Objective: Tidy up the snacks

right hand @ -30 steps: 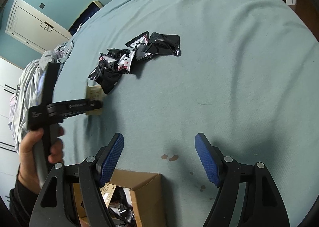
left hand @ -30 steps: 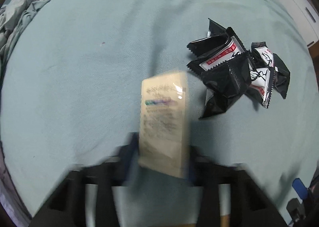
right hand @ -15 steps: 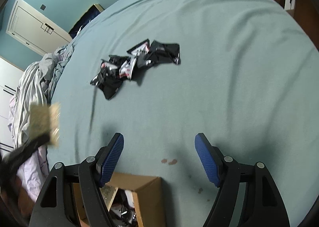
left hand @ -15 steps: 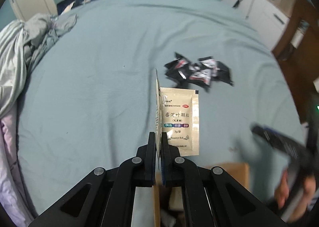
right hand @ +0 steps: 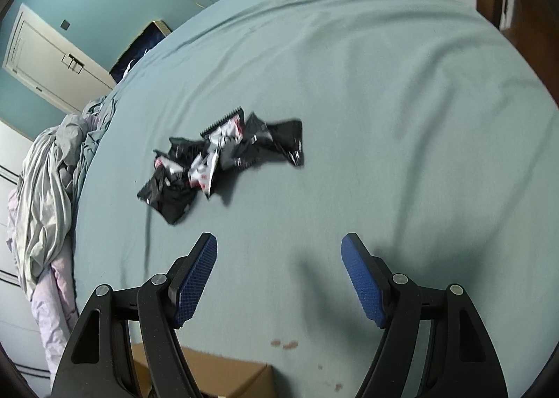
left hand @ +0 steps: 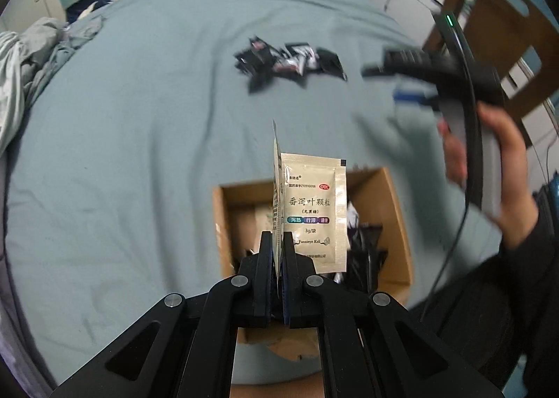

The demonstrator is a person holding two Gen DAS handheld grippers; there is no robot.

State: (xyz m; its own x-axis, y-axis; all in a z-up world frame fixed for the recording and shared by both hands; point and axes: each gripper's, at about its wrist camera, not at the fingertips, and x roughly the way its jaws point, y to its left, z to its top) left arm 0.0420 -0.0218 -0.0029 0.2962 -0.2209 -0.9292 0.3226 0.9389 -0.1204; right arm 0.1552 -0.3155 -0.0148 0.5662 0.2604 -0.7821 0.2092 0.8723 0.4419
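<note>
Left tool (left hand: 277, 251) pinching shut on the cream rectangular foil sachets (left hand: 314, 212), holding them upright directly above the open brown cardboard box (left hand: 398, 216). Box sitting on the pale teal bedsheet (left hand: 139, 139), already containing black packets and a cream sachet. Right tool (right hand: 279, 279) hanging with blue-padded fingers (right hand: 195, 275) spread wide apart, gripping nothing, hovering over the sheet near the box corner. Pile of black crinkled snack packets with white and red print (right hand: 223, 157) lying farther out on the bed, well apart from the box. Rumpled grey bedding (right hand: 49, 195) bunching along the left edge.
</note>
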